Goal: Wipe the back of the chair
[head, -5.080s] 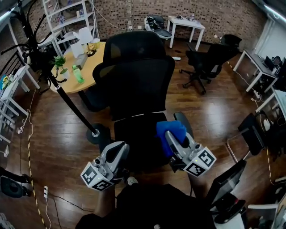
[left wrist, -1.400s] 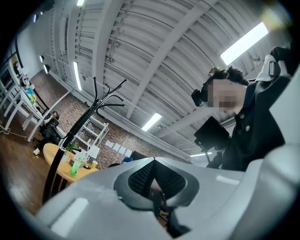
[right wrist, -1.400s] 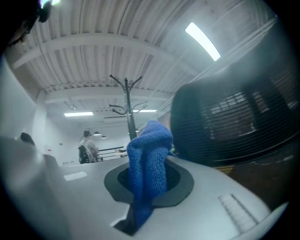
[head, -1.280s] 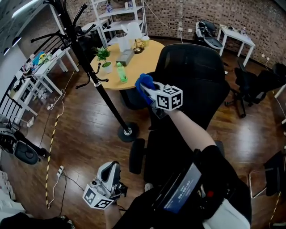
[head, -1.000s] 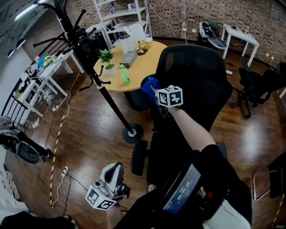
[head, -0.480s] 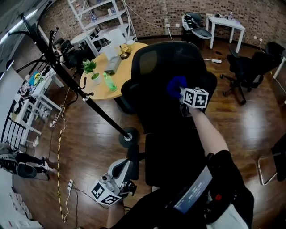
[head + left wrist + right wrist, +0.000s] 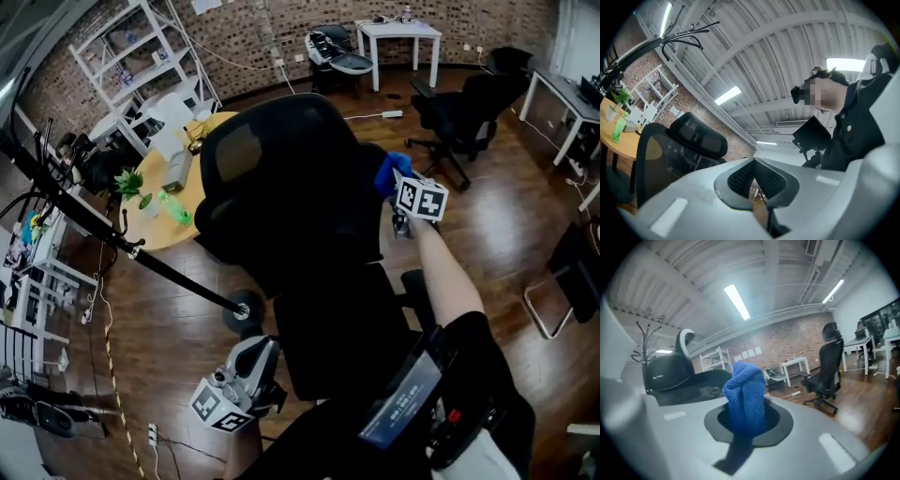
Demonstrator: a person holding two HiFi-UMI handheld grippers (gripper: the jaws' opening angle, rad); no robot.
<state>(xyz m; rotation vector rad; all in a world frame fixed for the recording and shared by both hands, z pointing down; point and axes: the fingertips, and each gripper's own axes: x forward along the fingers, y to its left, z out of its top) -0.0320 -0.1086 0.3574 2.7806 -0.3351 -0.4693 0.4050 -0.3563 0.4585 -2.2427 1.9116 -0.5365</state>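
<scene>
Right gripper (image 7: 394, 184) clamped on a blue cloth (image 7: 387, 171) at the right edge of the black chair back (image 7: 281, 178), left gripper (image 7: 255, 354) low near the seat (image 7: 337, 319), jaws together, empty.

Right gripper (image 7: 395, 184) and blue cloth (image 7: 386, 170) across the chair back (image 7: 281, 178), left edge to right.

cloth (image 7: 388, 172): blue | chair (image 7: 281, 178): black mesh | table (image 7: 161, 228): yellow | bottle (image 7: 174, 208): green | floor (image 7: 506, 216): dark brown wood
</scene>
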